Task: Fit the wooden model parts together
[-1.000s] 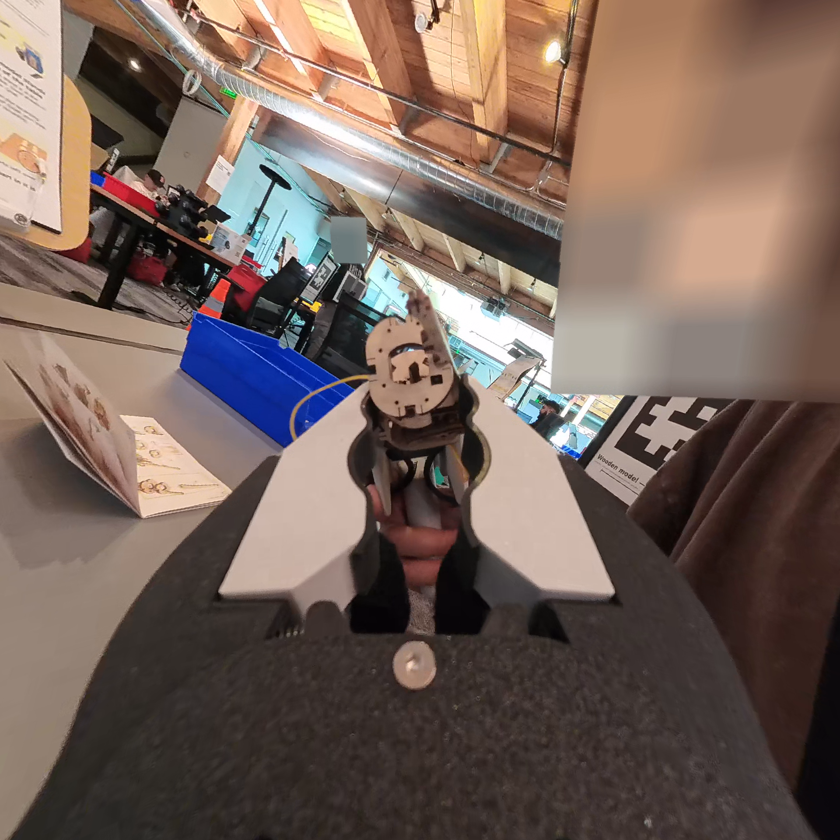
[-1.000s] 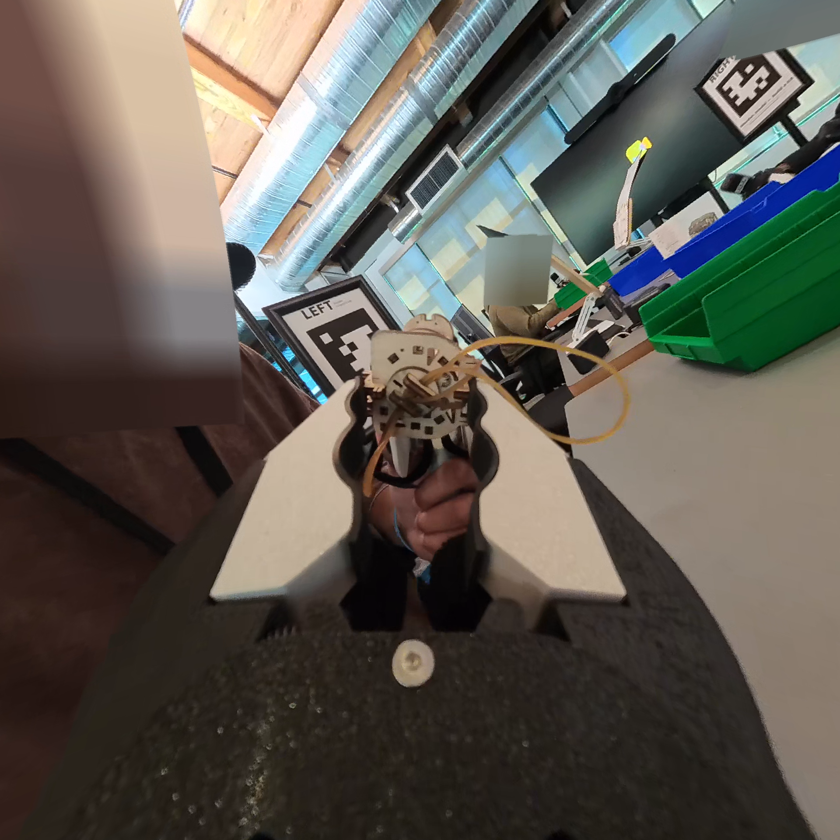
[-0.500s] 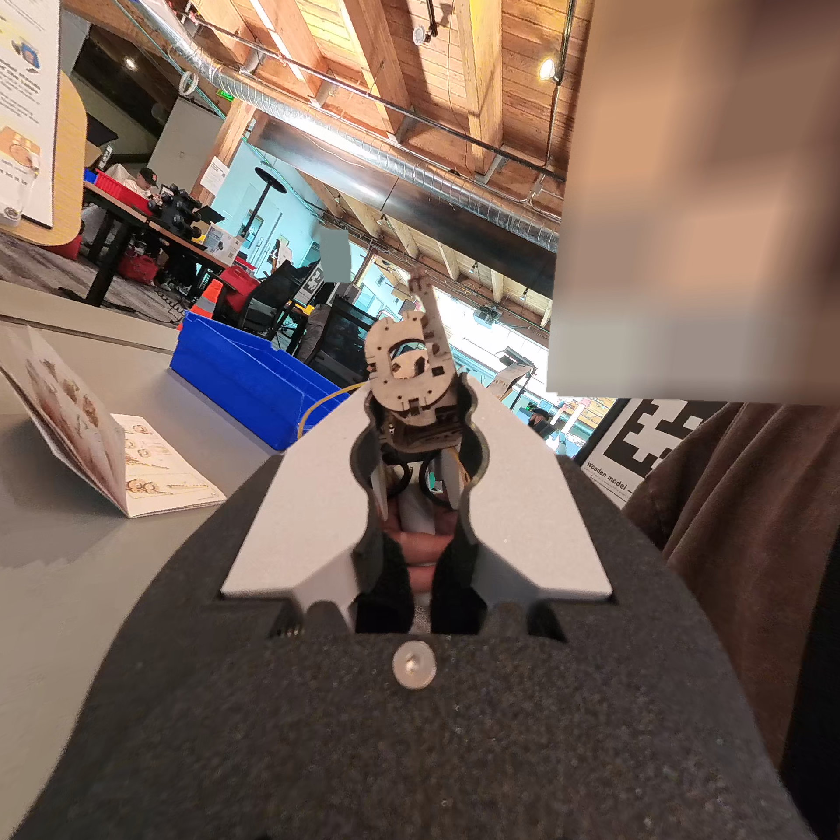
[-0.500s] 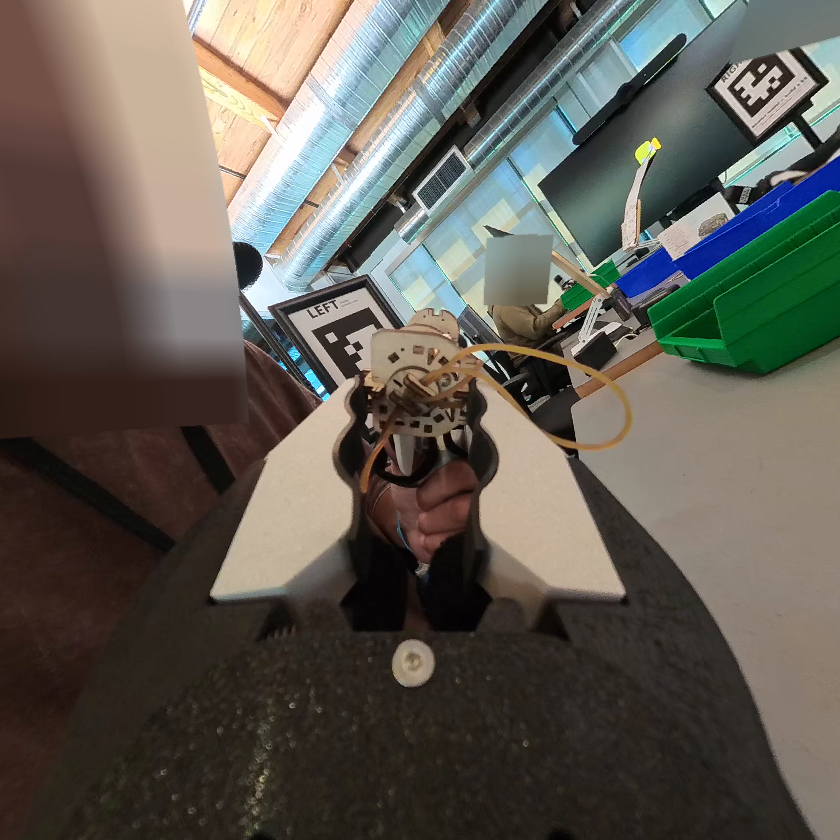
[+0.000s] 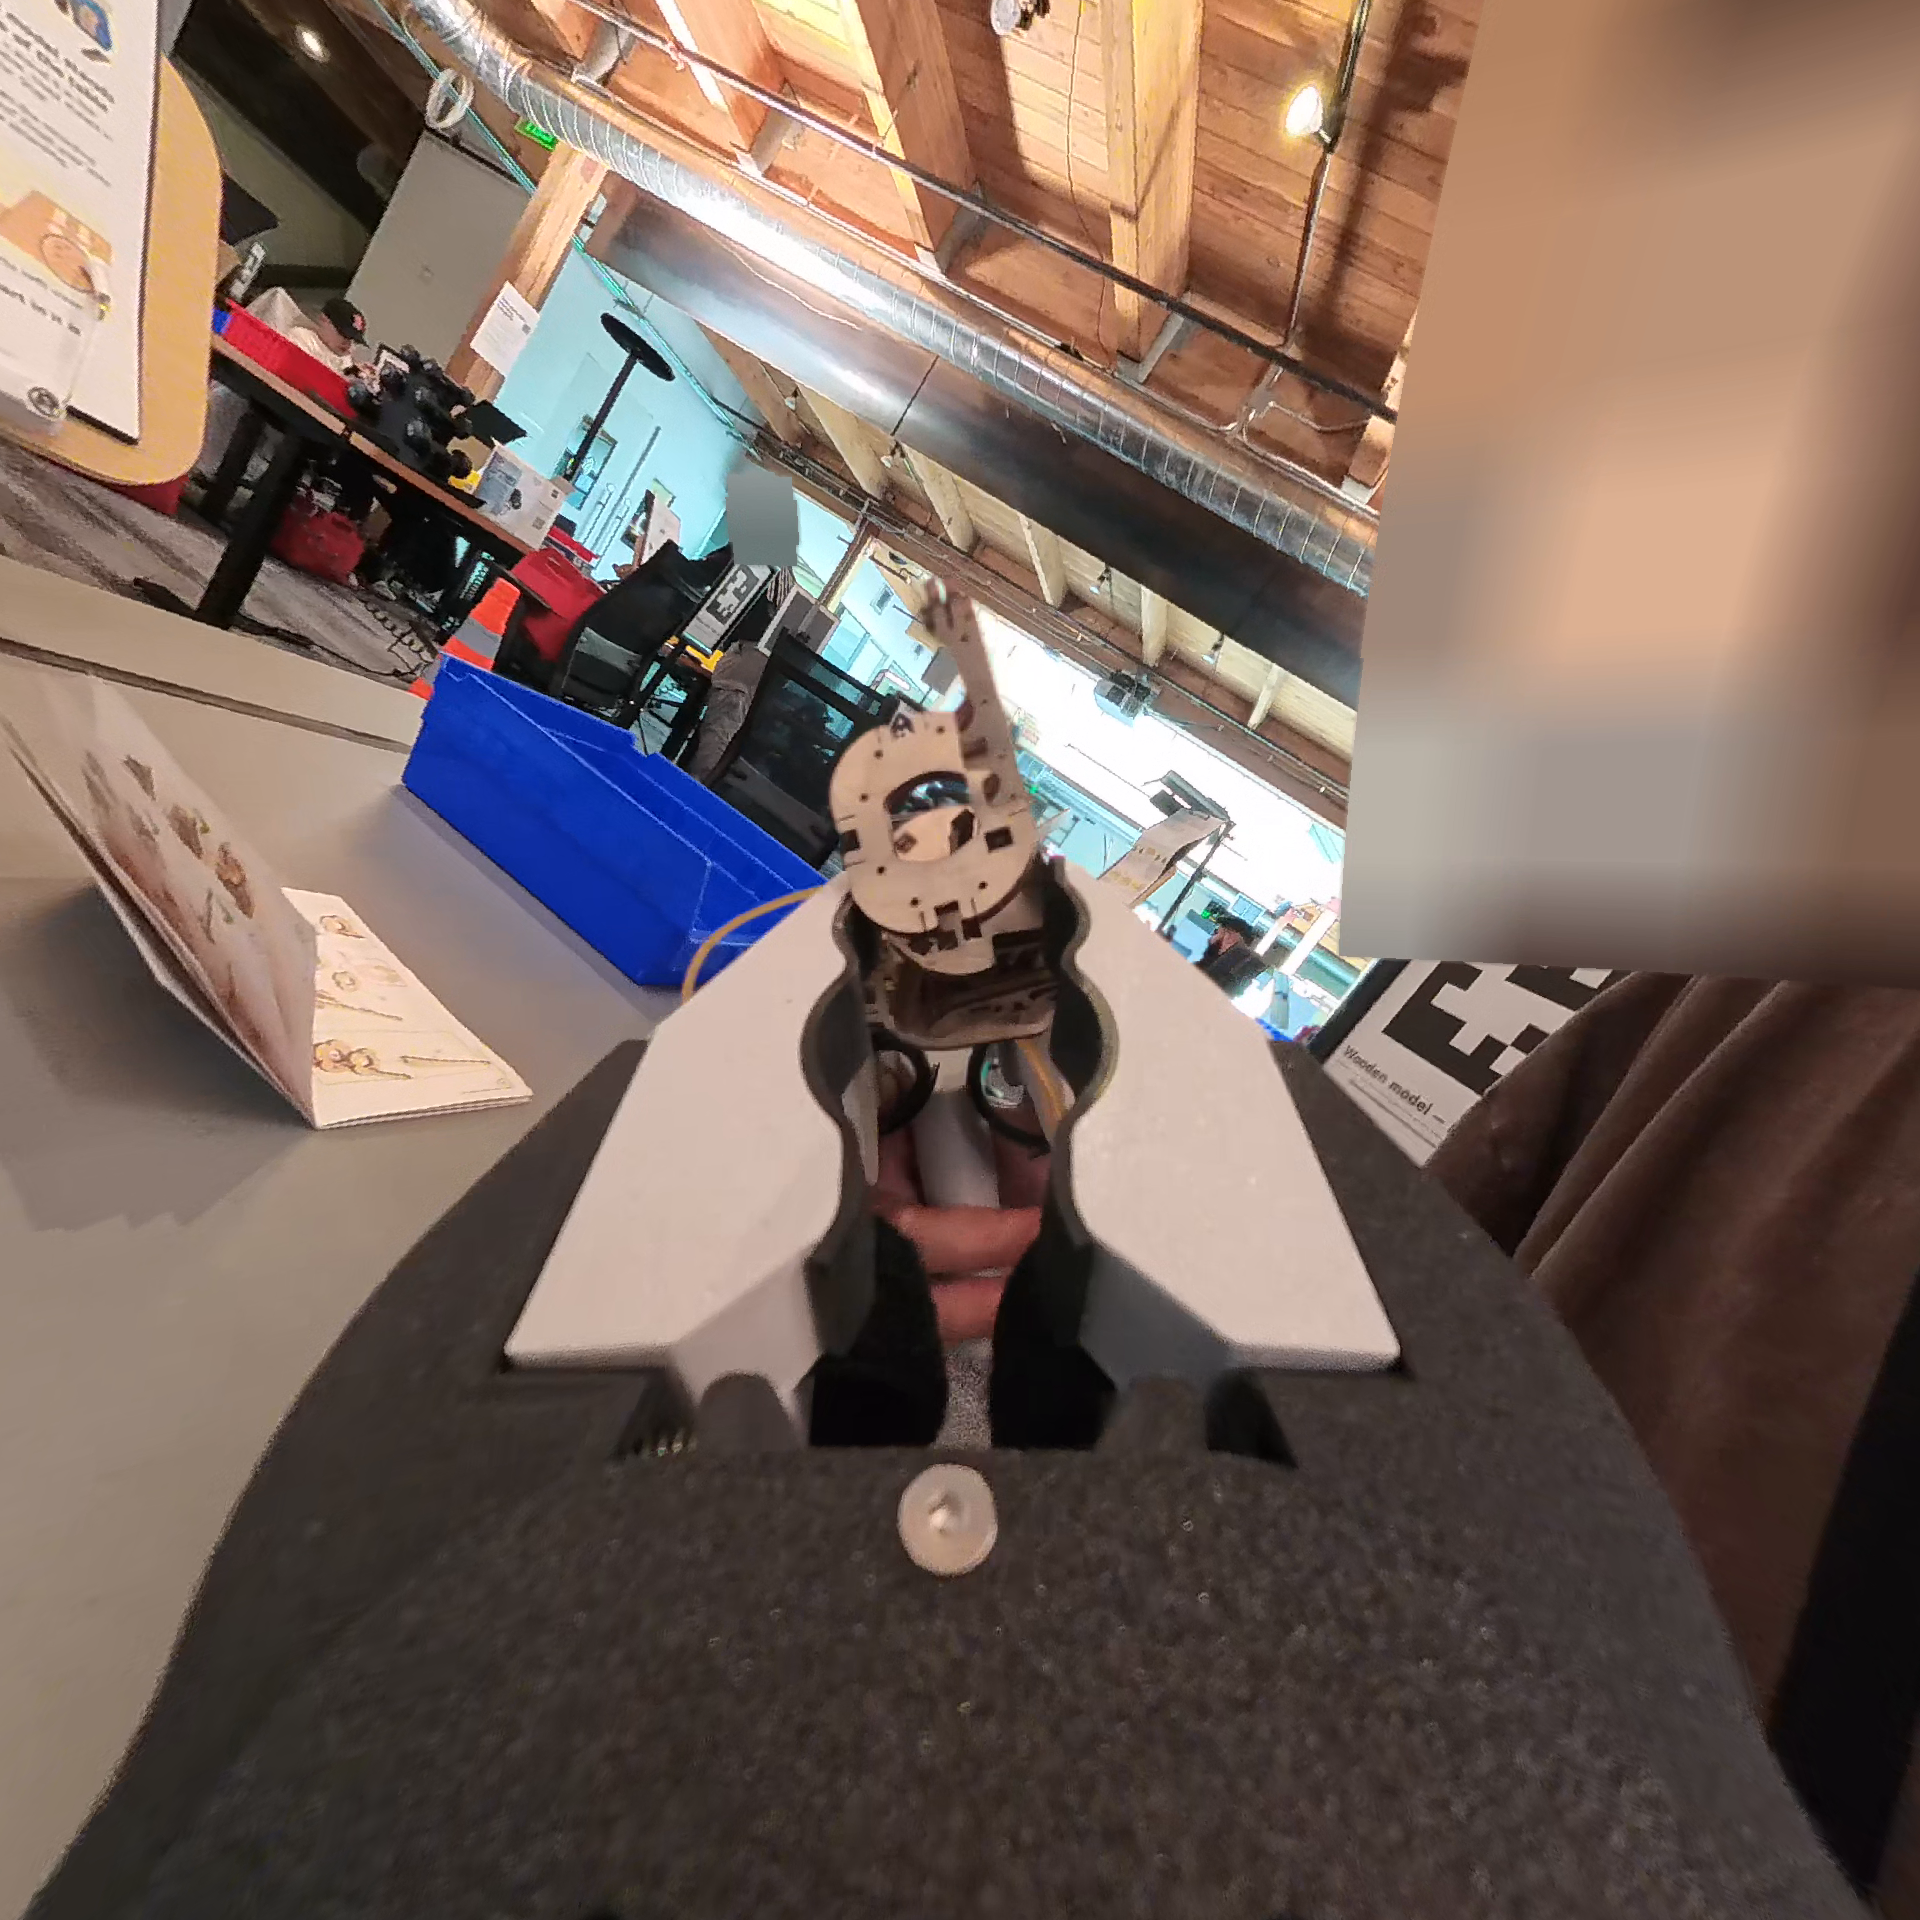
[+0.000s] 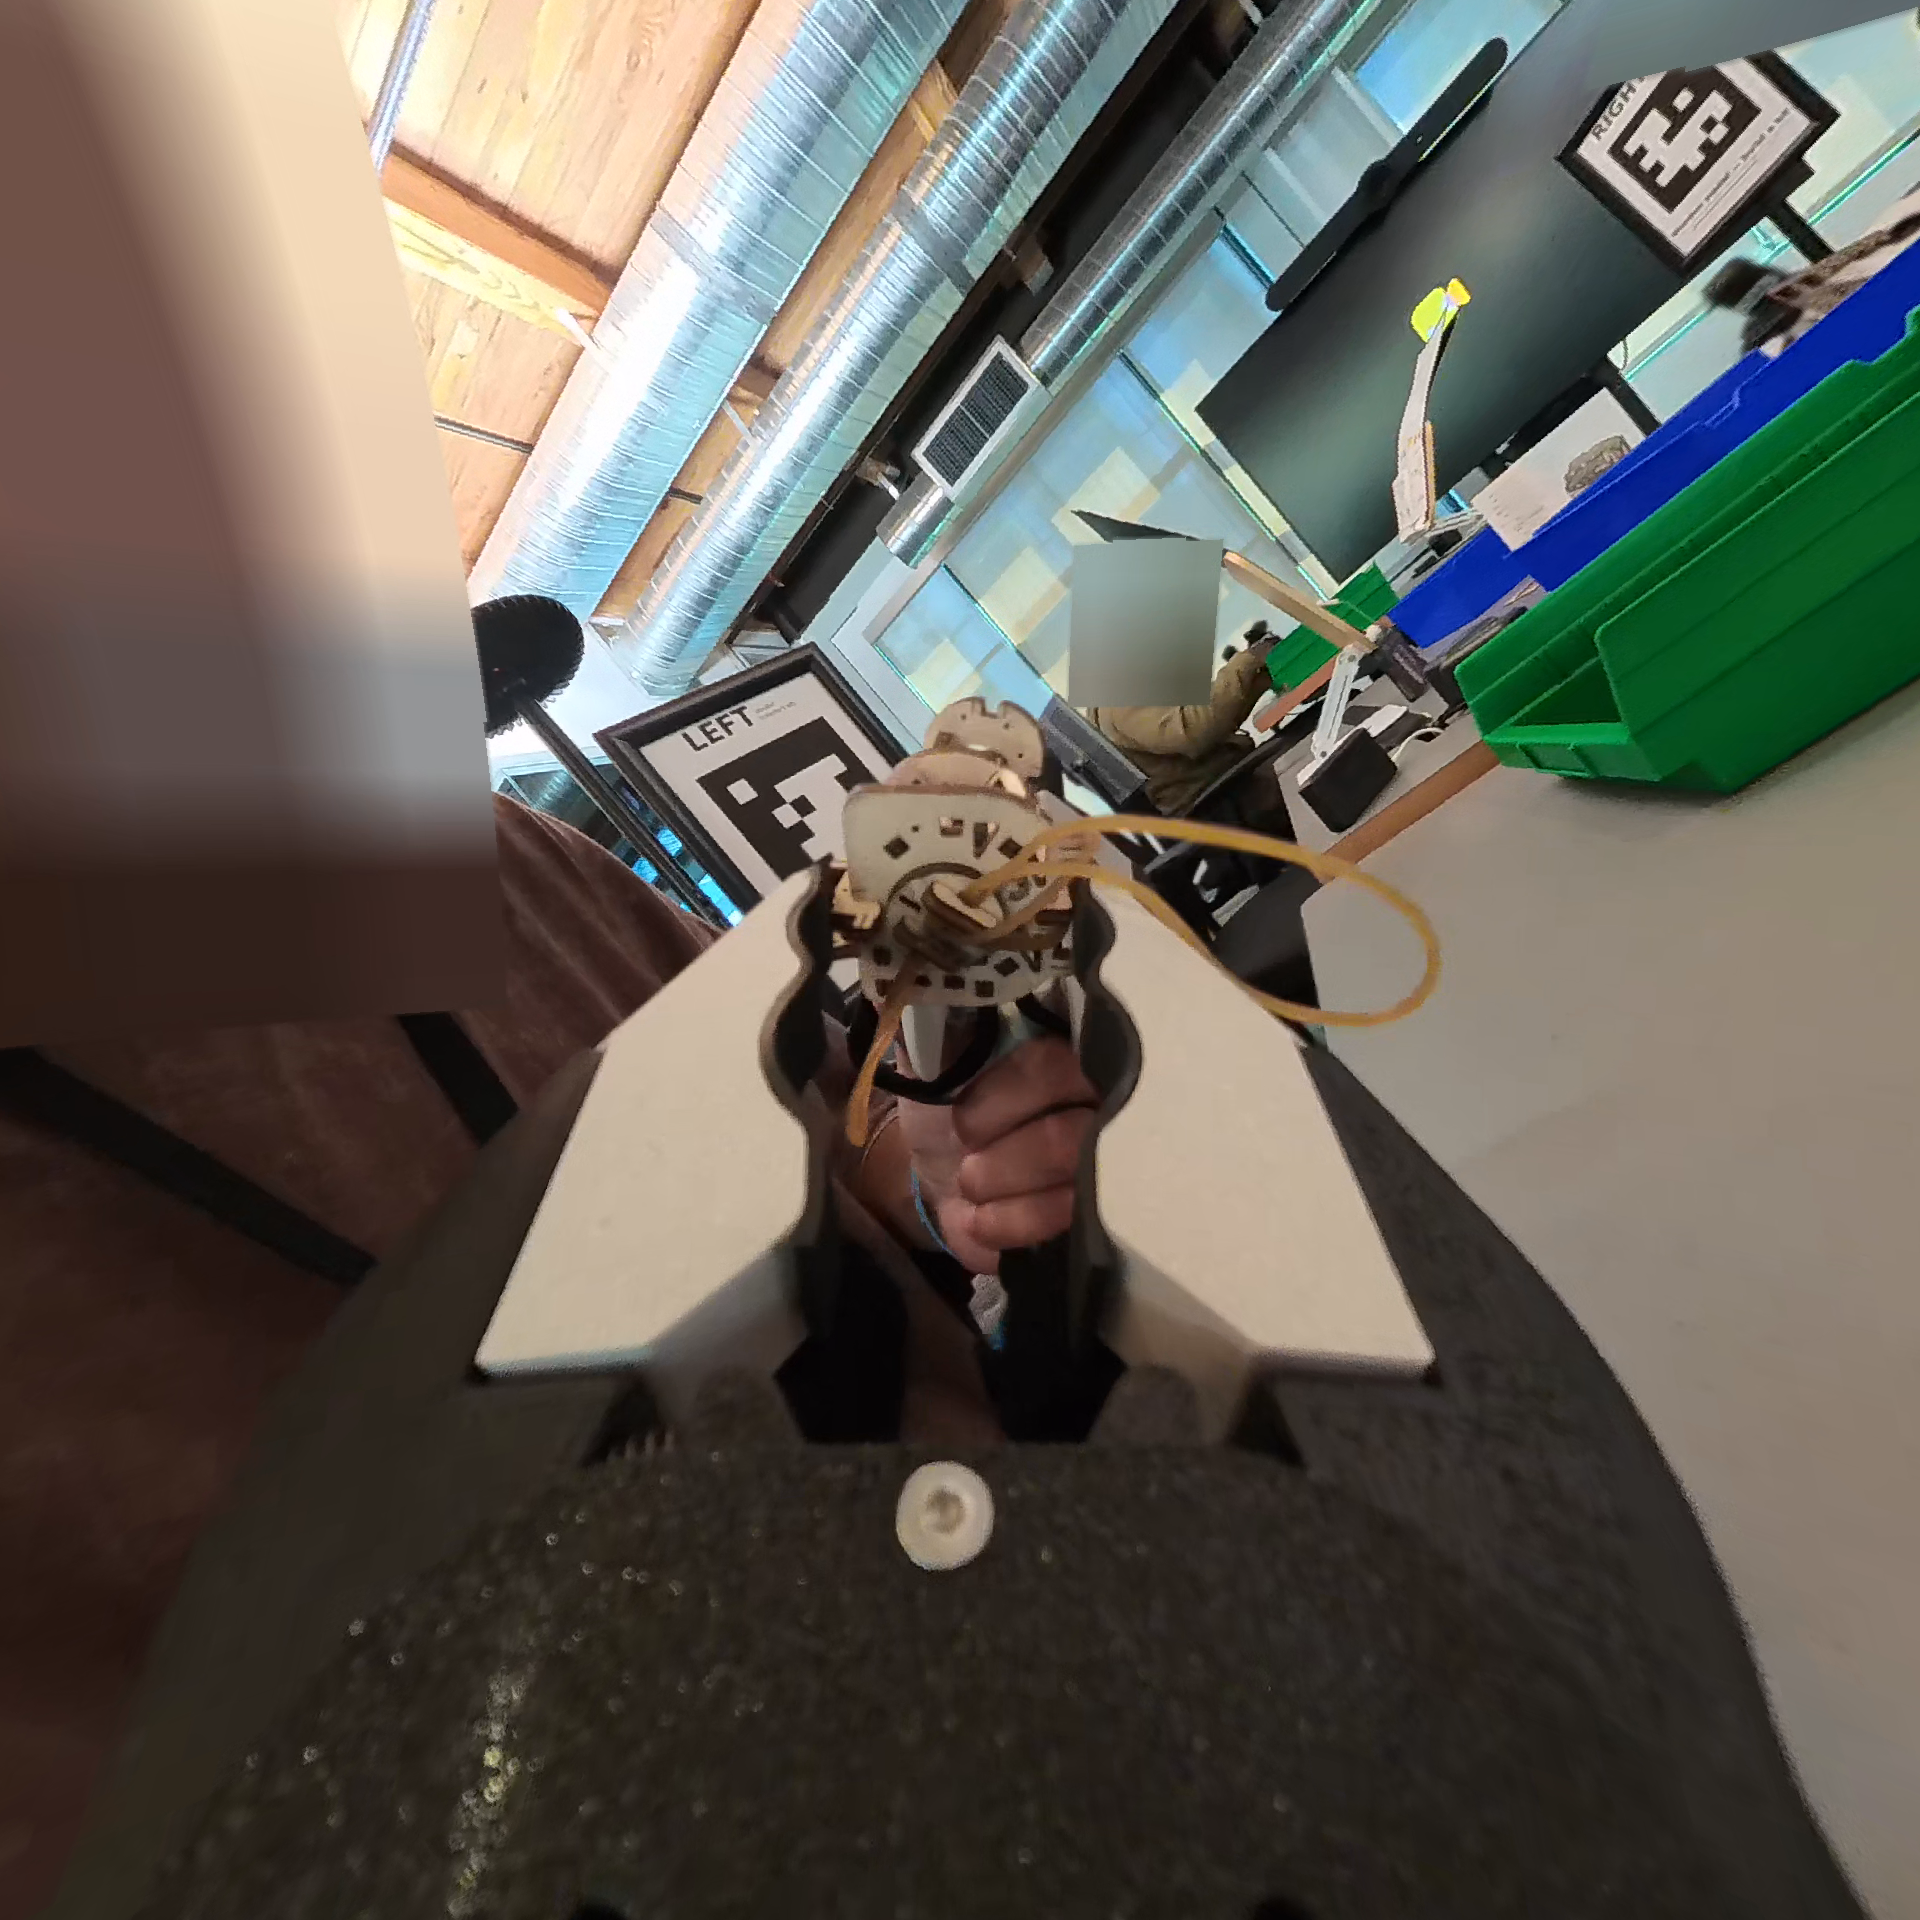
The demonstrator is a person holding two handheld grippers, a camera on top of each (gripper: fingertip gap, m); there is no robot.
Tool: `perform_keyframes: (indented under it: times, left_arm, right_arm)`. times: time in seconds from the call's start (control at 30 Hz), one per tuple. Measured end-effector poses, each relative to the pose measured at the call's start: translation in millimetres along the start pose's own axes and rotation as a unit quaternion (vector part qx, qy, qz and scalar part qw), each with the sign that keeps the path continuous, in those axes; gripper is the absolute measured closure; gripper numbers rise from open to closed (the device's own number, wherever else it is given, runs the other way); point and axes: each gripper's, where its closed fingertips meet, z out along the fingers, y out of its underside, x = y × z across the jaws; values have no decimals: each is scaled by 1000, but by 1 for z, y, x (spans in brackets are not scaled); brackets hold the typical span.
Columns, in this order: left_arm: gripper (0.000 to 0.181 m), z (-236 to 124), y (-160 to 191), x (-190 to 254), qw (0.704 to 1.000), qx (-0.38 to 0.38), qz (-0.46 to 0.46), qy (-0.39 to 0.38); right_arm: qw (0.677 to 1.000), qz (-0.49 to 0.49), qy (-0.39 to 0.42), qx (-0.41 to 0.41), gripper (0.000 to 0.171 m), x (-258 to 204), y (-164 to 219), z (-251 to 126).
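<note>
The wooden model point(image 5: 930, 842) is a small stack of laser-cut plywood discs with a thin arm pointing up, held in the air above the table. My left gripper point(image 5: 951, 940) is shut on its lower part. My right gripper point(image 6: 951, 930) faces it from the opposite side and is shut on the same model point(image 6: 935, 868). A yellow rubber band point(image 6: 1351, 935) hangs from the model's hub and loops out to the right. Through each gap I see the other gripper's white fingers and the hand point(image 6: 1023, 1164) holding it.
The grey table point(image 5: 156, 1247) carries an open instruction booklet point(image 5: 260, 966) and a blue bin point(image 5: 603, 831) on the left. Green bins point(image 6: 1714, 665) stand at the right. A person's brown sleeve point(image 5: 1714, 1247) and a framed marker sign point(image 6: 769, 790) are close behind the model. The grippers are tip to tip, or close to it.
Both grippers keep their hold on the model. Both have shifted and tilted only slightly, and the rubber band loop has swung a little.
</note>
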Motion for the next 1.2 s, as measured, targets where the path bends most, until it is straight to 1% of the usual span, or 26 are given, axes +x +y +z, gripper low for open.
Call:
perform_keyframes:
  times: [0.2, 0.47, 0.63, 0.73, 0.8, 0.97, 1.07, 1.2]
  left_arm:
    - [152, 0, 0, 3, 1000, 1, 0, 7]
    - [152, 0, -1, 4, 1000, 3, -4, 12]
    - [152, 2, -2, 1, 1000, 9, -3, 2]
    - [150, 2, 0, -2, 1000, -8, -6, 0]
    - [150, 0, 0, -3, 1000, -4, -3, -4]
    - [150, 0, 1, -5, 1000, -8, 10, -17]
    - [150, -1, 1, -6, 1000, -3, -6, -15]
    - [142, 0, 2, -5, 1000, -6, -21, -8]
  right_arm:
    - [1000, -16, 5, -22, 127, -3, 2, 0]
    - [1000, -17, 8, -24, 127, -4, 2, 1]
    - [1000, 2, 5, -8, 127, -1, -1, 0]
    - [1000, 23, 3, 7, 127, 5, -2, -3]
    - [999, 36, -4, 13, 127, 5, -1, -2]
    - [1000, 30, 6, 2, 127, 7, 1, -1]
    - [1000, 23, 13, -8, 127, 8, 3, -1]
    - [999, 41, 14, -4, 127, 11, 2, -4]
